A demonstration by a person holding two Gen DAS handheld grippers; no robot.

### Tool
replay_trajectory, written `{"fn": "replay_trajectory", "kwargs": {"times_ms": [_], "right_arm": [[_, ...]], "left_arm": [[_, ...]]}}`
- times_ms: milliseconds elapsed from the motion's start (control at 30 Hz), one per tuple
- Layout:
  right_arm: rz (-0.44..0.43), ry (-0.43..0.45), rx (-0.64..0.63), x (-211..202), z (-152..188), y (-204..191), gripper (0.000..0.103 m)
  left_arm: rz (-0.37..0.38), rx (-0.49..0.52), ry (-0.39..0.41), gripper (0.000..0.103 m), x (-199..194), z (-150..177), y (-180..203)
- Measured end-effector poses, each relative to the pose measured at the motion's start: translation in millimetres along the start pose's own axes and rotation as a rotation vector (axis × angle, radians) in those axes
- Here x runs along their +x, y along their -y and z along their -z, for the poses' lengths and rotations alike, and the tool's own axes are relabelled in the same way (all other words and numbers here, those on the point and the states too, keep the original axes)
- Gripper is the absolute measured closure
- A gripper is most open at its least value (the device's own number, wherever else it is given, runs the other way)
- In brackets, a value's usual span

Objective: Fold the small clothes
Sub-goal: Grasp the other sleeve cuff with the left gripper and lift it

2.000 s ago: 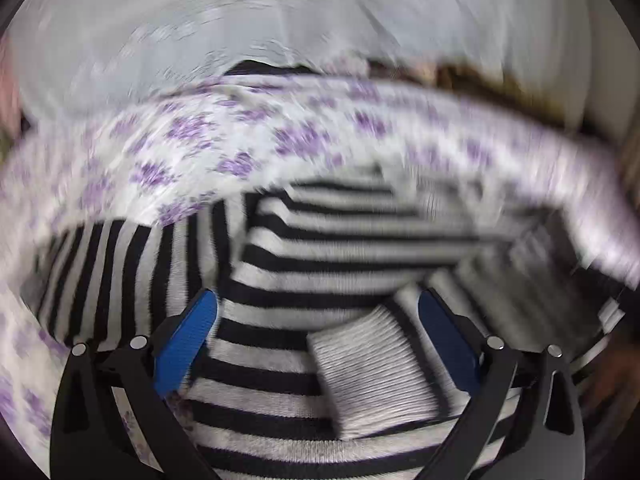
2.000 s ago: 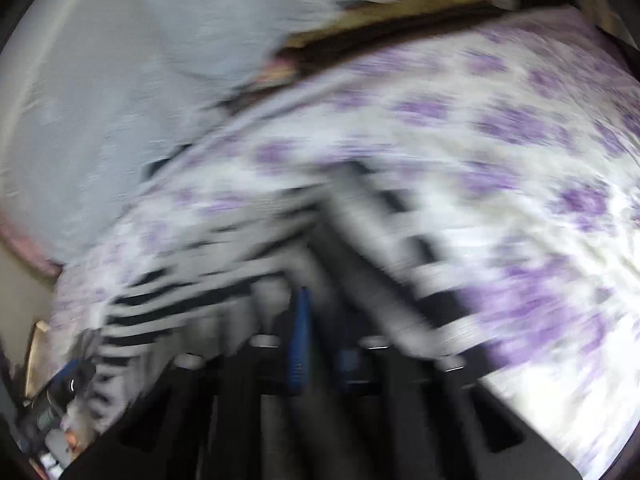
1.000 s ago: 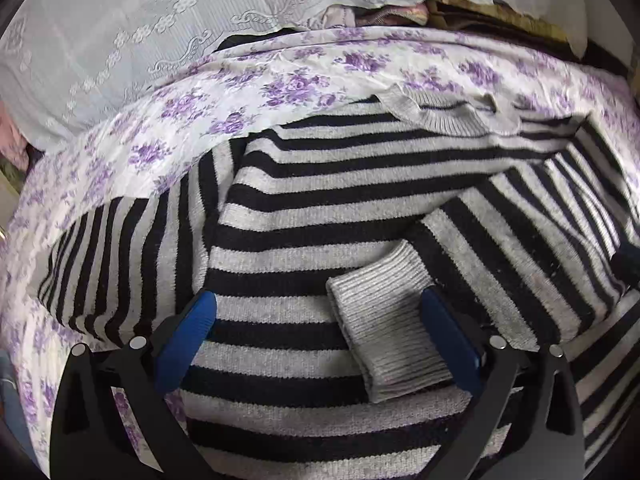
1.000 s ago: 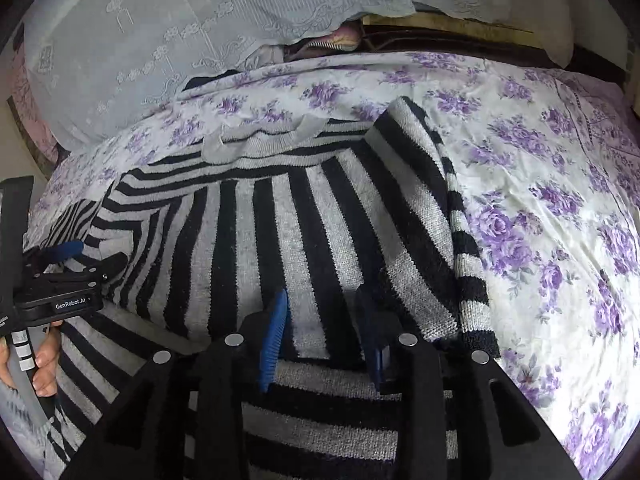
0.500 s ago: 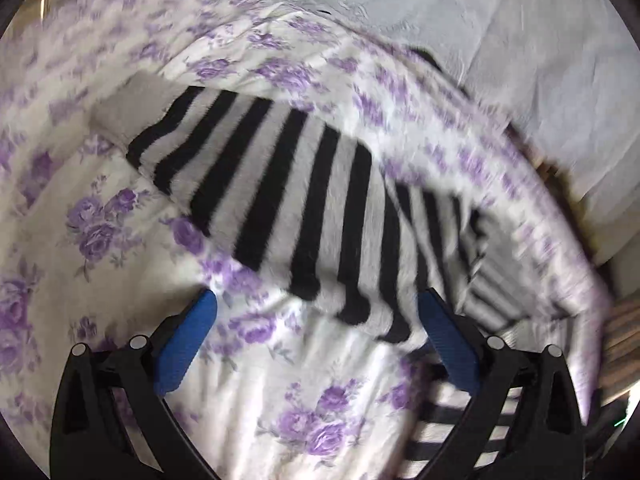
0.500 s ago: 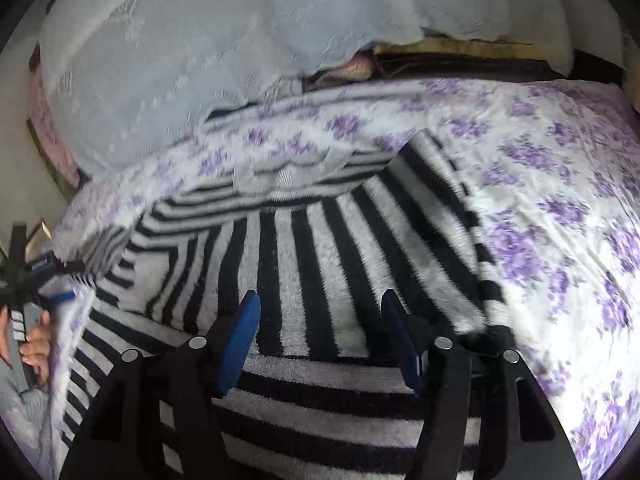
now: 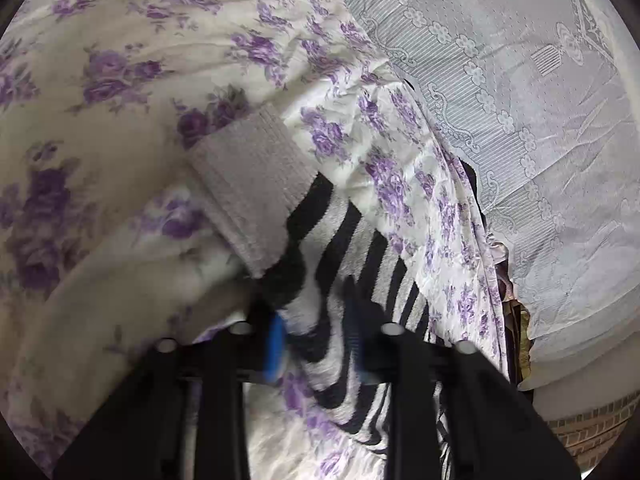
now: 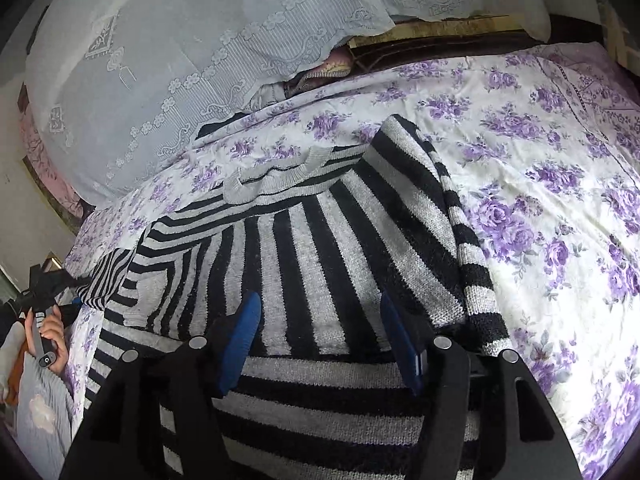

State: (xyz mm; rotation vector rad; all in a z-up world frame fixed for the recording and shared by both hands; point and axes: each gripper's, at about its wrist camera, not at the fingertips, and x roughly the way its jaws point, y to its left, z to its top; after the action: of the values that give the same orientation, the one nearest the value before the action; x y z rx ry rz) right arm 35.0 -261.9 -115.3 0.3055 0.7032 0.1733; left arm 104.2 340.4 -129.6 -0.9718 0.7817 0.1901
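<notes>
Currently spread flat on the floral bedsheet [image 8: 540, 168]: striped sweater [image 8: 320, 248]. Left gripper [image 7: 316, 344], jaws just closed, clamped on the striped sleeve [image 7: 344, 264] directly below its grey cuff [image 7: 248, 184]. Right gripper [image 8: 320, 332] parted, jaws wide, poised over the sweater body near the hem; nothing pinched between the pads.

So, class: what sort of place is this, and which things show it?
Most likely a bedroom: a purple-flowered bedsheet, lace-covered pillows along the far edge, and a striped sweater spread for folding.
</notes>
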Motion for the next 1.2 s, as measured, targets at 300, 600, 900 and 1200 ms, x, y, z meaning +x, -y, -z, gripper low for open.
{"fn": "replay_trajectory", "kwargs": {"times_ms": [300, 600, 900, 1200], "right_arm": [[-0.003, -0.001, 0.004, 1, 0, 1, 0.04], [-0.021, -0.002, 0.012, 1, 1, 1, 0.037], [-0.044, -0.006, 0.019, 2, 1, 1, 0.034], [-0.074, -0.006, 0.04, 3, -1, 7, 0.032]], "left_arm": [[-0.123, 0.471, 0.137, 0.092, -35, 52, 97], [-0.101, 0.692, 0.077, 0.092, -32, 111, 154], [-0.089, 0.81, 0.047, 0.092, -26, 156, 198], [-0.056, 0.919, 0.017, 0.092, -14, 211, 244]]}}
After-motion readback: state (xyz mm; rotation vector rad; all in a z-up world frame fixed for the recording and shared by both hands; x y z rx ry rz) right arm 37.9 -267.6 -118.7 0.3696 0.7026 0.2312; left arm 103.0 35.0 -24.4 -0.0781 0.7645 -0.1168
